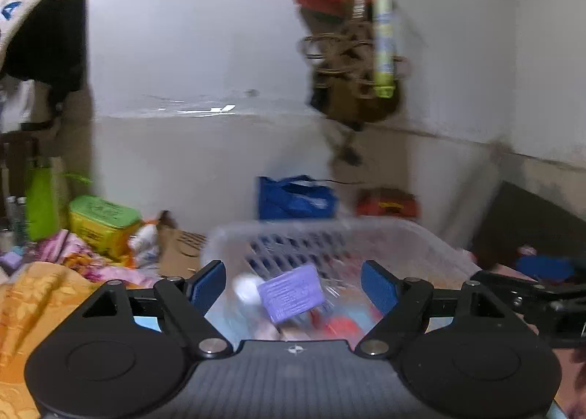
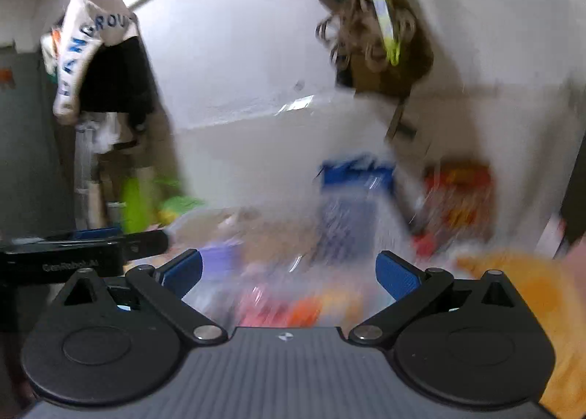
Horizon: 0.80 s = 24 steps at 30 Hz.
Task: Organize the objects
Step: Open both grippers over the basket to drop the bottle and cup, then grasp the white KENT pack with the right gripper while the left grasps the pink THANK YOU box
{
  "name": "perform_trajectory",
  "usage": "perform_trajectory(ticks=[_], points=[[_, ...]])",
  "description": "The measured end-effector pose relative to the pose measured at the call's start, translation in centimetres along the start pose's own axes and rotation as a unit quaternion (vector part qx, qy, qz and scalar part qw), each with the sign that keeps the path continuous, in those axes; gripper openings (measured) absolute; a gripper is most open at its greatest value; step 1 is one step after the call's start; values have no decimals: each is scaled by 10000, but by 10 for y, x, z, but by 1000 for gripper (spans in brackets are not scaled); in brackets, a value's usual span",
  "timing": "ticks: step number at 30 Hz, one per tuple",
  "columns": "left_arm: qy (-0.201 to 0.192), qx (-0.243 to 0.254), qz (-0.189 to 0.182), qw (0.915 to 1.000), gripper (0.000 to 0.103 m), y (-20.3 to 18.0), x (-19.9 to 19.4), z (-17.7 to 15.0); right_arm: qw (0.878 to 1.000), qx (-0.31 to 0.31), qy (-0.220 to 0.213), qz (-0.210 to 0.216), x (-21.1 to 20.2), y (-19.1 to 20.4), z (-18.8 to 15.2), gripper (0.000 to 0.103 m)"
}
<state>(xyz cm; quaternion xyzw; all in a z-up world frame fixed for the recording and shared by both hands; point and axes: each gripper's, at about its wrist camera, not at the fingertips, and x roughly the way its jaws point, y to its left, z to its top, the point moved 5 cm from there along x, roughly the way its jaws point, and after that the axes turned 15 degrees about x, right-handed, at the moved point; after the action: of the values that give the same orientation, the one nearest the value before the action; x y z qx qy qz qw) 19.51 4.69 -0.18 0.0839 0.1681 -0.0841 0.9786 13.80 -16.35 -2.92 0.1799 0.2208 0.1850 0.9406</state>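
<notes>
Left gripper [image 1: 293, 285] released, nothing between pads; right gripper [image 2: 289, 274] likewise spread wide, empty. White basket [image 1: 421, 239] directly ahead on bed, purple box [image 1: 291, 292] inside near front rim. Withdraw slowly, clear basket rim, avoid tipping; pick next loose item from bed clutter.

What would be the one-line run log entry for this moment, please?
left hand-held gripper: open, empty | right hand-held gripper: open, empty | white basket: holds purple box | view: blurred
</notes>
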Motion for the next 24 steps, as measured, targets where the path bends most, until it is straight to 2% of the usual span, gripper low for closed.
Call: perform_trajectory(ticks=[2,3,6,8,10,12,15,19,21,22,24], points=[[22,87,-272,9996,100,-17,-17,-21,9994,231,217,112,-14,-14,-26,103],[162,117,-345,9992,100,-26,-17,-33,9989,213,413,-24,-19,-22,-41,103],[731,198,-553,9956,99,-51,-1,-65,9967,298,589,-469,-23,-45,-68,103],[1095,222,-562,9922,95,-64,14,-80,9939,419,874,-518,-21,-54,-83,103],[1305,250,-563,9895,94,-74,22,-90,9932,369,974,-524,-20,-56,-90,103],[1288,384,-418,9900,94,-82,27,-90,9935,234,934,-613,-19,-55,-93,103],[1527,428,-183,9872,95,-86,38,-97,9929,75,998,-646,-13,-49,-97,103],[1531,53,-351,9876,95,-81,43,-101,9915,-136,1106,-670,-8,-41,-107,103],[1429,14,-441,9888,86,-77,40,-102,9914,-121,1148,-618,-3,-39,-107,103],[1387,-64,-461,9892,77,-75,40,-102,9914,-123,1163,-580,0,-37,-107,103],[1375,-146,-297,9899,77,-72,39,-103,9911,-127,1194,-569,6,-35,-106,103]])
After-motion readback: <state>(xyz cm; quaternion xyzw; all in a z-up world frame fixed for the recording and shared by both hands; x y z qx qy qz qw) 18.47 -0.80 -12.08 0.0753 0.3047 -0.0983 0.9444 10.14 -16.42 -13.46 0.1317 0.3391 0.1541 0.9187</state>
